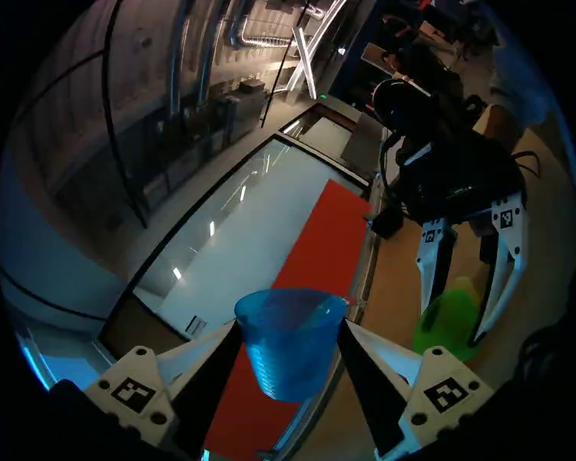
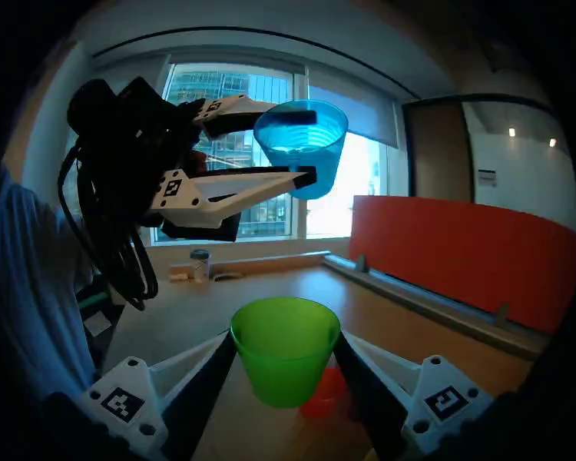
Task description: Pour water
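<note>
Blue cup (image 1: 290,349): translucent plastic, tapered, mouth up, near upright. Clamped between both fingers of left gripper (image 1: 290,326), held aloft. Contents cannot be confirmed.

Green cup (image 2: 286,349): opaque plastic, tapered, mouth up, upright. Clamped between both fingers of right gripper (image 2: 286,334).

Relation: in right gripper view, blue cup sits higher than green cup, well apart, not touching.

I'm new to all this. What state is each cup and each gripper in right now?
Blue cup: held up in the air, about upright, seemingly with water in it, nothing pouring out.
Green cup: gripped, upright, mouth open; contents cannot be told.
Left gripper: shut on the blue cup.
Right gripper: shut on the green cup.
</note>
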The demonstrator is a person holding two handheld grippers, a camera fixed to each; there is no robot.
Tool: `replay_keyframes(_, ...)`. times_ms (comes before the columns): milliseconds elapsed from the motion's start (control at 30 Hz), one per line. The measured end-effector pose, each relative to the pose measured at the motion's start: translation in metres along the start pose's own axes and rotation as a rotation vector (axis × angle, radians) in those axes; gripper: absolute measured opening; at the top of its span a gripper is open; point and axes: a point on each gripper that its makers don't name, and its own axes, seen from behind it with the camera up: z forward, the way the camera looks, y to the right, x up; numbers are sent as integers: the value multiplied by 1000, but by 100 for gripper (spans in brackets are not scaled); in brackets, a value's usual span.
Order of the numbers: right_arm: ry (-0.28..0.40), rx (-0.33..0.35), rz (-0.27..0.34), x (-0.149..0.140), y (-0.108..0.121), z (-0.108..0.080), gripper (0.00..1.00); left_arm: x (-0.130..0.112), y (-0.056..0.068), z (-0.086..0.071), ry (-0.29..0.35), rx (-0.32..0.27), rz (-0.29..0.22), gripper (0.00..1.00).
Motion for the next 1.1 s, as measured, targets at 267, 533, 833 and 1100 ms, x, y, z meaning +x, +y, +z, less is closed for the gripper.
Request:
replay_keyframes(267,2,3,-1,1,1,-1,91,4,-1,2,2,1,45,85)
replay_keyframes(533,0,1,-6,2,2,-2,91,7,-2,4,5,4,75,85)
replay_keyframes(833,0,-3,-10,3,4,-5,91,9,-6,4,4,10,128,85)
replay_keyframes(1100,-1,-6,-13,4,4,-7,91,13,-9,3,5,16,170,85)
